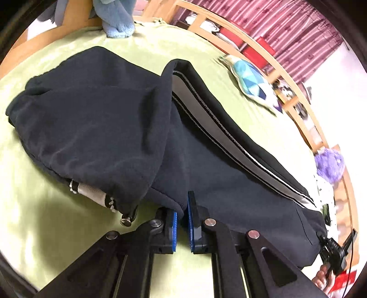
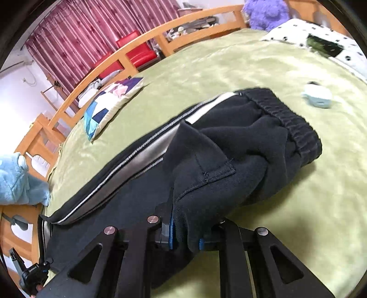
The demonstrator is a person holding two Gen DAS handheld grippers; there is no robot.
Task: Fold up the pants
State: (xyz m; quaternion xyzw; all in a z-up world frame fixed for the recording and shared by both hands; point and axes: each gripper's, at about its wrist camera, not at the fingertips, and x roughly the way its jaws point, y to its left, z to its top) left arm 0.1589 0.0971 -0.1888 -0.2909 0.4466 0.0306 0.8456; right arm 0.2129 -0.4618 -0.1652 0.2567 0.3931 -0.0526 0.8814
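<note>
Dark navy pants (image 1: 110, 119) with a grey side stripe (image 1: 206, 128) lie on a green bedspread (image 1: 45, 217). My left gripper (image 1: 182, 214) is shut on a fold of the pants' near edge, blue pads (image 1: 191, 220) pinching the cloth. In the right wrist view the pants (image 2: 229, 160) show their elastic waistband (image 2: 296, 123) at the far right. My right gripper (image 2: 185, 238) is shut on a hanging fold of the pants, which covers most of its pads. The other gripper shows at each view's bottom edge.
A patchwork pillow (image 1: 252, 80) (image 2: 110, 103) lies by the wooden bed rail (image 2: 142, 45). A blue plush (image 1: 117, 18), a purple plush (image 2: 266, 11), a dotted pillow (image 2: 321, 39) and a small pale blue object (image 2: 317, 97) sit around the bed.
</note>
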